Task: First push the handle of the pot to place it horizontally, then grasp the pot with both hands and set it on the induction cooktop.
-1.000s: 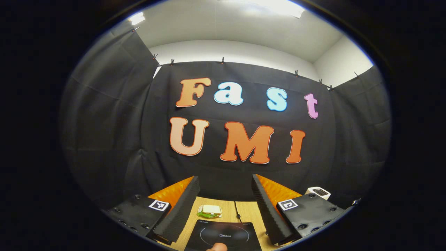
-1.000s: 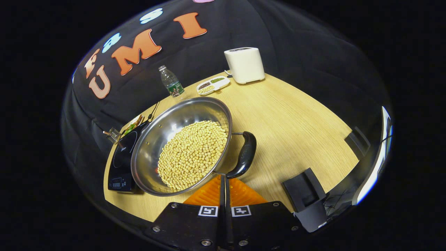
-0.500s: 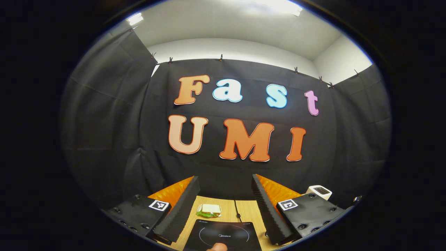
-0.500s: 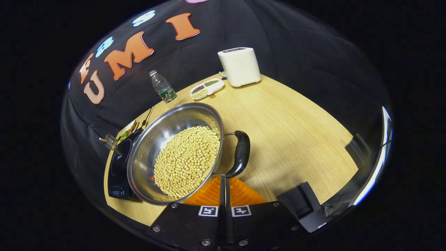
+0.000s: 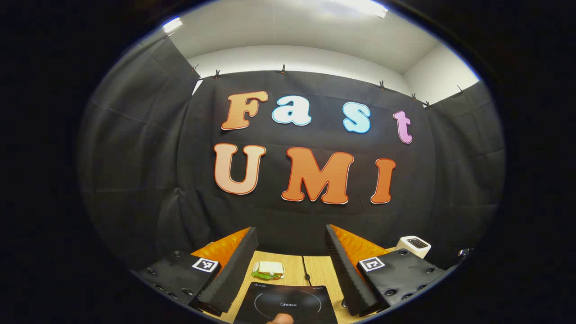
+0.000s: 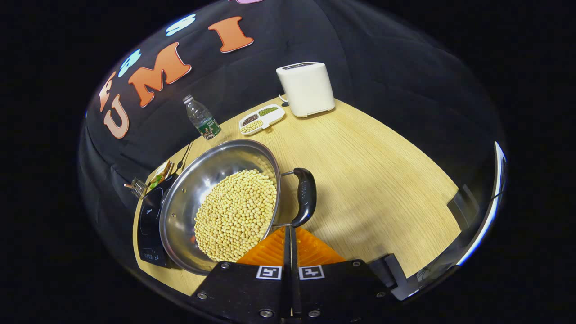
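Observation:
A steel pot filled with pale soybeans stands on the wooden table, its left side overlapping the black induction cooktop in the right gripper view. The pot's black handle sticks out to the right. My right gripper is shut, its tips right at the handle's near end, with nothing seen held between them. In the left gripper view my left gripper is open and aimed at the booth wall, with the cooktop low between its fingers.
At the table's far edge stand a white appliance, a divided tray of beans and a water bottle. A plate with a sandwich lies behind the cooktop, beside a cable. A fingertip shows at the bottom.
In the right gripper view the pot and its handle have slid left and nearer, the handle's far end turning inward. The left gripper has tipped slightly downward, still open.

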`<state>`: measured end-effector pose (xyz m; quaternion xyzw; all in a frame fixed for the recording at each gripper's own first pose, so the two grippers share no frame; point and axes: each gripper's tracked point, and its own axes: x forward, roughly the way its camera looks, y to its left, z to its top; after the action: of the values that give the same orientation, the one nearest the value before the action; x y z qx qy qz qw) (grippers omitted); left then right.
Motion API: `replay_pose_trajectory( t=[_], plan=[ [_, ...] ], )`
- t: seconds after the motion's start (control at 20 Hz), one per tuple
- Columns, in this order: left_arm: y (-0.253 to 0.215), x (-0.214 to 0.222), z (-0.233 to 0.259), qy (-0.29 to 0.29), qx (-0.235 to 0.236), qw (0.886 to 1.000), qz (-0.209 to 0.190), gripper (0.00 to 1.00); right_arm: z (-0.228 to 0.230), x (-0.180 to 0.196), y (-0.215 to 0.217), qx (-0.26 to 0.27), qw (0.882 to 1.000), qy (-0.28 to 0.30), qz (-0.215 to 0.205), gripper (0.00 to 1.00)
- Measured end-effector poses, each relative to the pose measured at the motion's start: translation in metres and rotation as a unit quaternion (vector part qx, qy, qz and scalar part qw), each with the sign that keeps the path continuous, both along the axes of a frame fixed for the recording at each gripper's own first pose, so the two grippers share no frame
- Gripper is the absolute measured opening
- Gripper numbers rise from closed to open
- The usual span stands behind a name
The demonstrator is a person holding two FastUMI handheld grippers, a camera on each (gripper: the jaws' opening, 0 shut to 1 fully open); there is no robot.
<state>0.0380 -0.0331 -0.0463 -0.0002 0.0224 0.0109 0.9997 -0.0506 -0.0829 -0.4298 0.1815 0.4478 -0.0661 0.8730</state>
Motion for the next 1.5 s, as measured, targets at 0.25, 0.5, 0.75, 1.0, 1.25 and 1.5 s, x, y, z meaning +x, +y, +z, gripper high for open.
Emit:
replay_pose_trajectory(
  t=[0.25,0.5,0.75,1.0,1.25,1.5],
  plan=[
    [-0.01,0.009,-0.011,0.001,0.008,1.0,-0.005,0.99,-0.002,0.014,-0.006,-0.001,1.0,0.0,-0.005,0.0],
    [-0.031,0.016,-0.032,0.001,0.027,0.999,-0.019,0.96,-0.005,0.028,-0.011,-0.008,1.0,-0.002,-0.006,0.0],
    [-0.05,0.023,-0.063,0.001,0.044,0.999,-0.028,0.98,-0.011,0.038,-0.016,-0.012,1.0,0.004,-0.007,0.0],
    [-0.076,0.027,-0.129,0.053,0.038,0.997,-0.05,0.97,-0.014,0.048,-0.021,-0.016,1.0,0.003,-0.011,0.0],
    [-0.114,0.02,-0.199,0.103,-0.02,0.991,-0.078,0.99,-0.016,0.058,-0.027,-0.027,1.0,0.002,-0.013,0.0],
    [-0.131,0.007,-0.271,0.174,-0.068,0.98,-0.075,0.99,-0.02,0.072,-0.029,-0.024,1.0,0.002,-0.017,0.0]
  ],
)
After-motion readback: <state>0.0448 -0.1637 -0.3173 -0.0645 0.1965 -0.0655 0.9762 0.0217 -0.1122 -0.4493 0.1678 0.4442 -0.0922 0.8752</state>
